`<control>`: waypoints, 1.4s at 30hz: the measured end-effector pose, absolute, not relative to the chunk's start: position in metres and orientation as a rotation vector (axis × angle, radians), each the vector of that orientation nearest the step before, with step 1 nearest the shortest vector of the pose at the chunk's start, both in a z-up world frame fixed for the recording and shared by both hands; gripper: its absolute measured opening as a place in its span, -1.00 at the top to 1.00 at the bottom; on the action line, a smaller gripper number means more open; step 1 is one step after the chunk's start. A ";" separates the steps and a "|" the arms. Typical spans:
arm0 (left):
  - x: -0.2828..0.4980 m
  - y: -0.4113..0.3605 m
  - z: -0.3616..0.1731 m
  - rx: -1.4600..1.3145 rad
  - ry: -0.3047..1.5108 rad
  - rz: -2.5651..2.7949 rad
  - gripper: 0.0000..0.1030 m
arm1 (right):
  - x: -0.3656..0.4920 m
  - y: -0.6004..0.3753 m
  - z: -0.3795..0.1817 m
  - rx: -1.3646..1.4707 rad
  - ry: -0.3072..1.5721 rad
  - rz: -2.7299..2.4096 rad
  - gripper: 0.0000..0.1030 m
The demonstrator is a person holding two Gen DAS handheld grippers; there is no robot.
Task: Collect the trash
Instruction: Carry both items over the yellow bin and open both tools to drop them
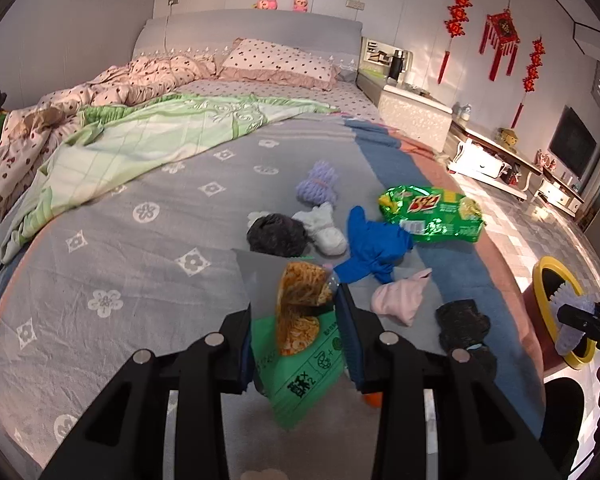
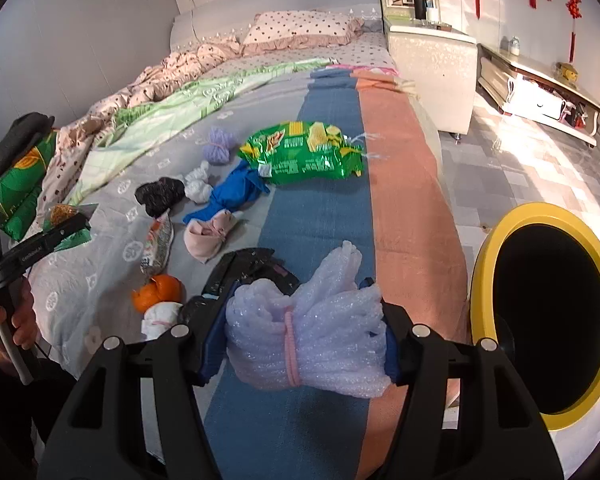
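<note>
two claws are working over the bed (image 2: 324, 216), each already gripping a piece of trash. the left claw (image 1: 296, 320) is pinching a green and orange snack wrapper (image 1: 300, 316) between its blue pads; the wrapper is hanging in the air above the grey flowered part of the bedspread, near the foot edge of the bed. the right claw (image 2: 300, 332) is squeezing a pale lilac foam-net bundle (image 2: 308, 324) tied with a pink band, and it is hovering over the blue stripe near the bed's right edge, just beside the yellow-rimmed bin (image 2: 548, 320) that is standing on the tiled floor (image 2: 520, 160).

more trash is lying on the bed toward its right side: a big green chip bag (image 2: 304, 152) is sitting across the blue stripe, with a second lilac bundle (image 2: 218, 146) just beside it toward the headboard. a blue cloth wad (image 2: 232, 196) is touching the chip bag's near corner, a white wad (image 2: 198, 186) and a black bag (image 2: 158, 196) are lying next to it, and a pink wad (image 2: 210, 236) is resting just nearer the foot. a crumpled wrapper (image 2: 158, 246), an orange ball (image 2: 158, 292), a small white bundle (image 2: 158, 318) and a flat black bag (image 2: 252, 268) are lying near the foot edge.

a hand (image 2: 8, 320) is gripping the left tool's handle at the picture's left edge.
</note>
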State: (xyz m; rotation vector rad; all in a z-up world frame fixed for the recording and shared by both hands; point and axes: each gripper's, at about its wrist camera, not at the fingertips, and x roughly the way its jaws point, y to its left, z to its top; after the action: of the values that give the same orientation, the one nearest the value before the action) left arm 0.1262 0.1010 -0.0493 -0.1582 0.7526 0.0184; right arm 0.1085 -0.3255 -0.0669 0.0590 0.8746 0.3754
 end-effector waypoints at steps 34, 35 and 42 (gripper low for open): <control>0.198 -0.222 0.065 0.003 0.640 -0.477 0.35 | 0.099 -0.582 0.097 0.248 0.539 0.036 -0.14; 0.203 -0.231 0.060 0.006 0.653 -0.490 0.35 | 0.101 -0.589 0.090 0.257 0.548 0.026 -0.14; 0.229 -0.287 0.018 0.020 0.743 -0.554 0.35 | 0.113 -0.625 0.038 0.313 0.614 -0.042 -0.14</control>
State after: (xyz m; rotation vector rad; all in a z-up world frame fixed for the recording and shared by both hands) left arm 0.2286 -0.2872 0.0177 0.0198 0.7427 -0.5545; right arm 0.1127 -0.6254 0.0377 0.3126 0.6144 -0.0424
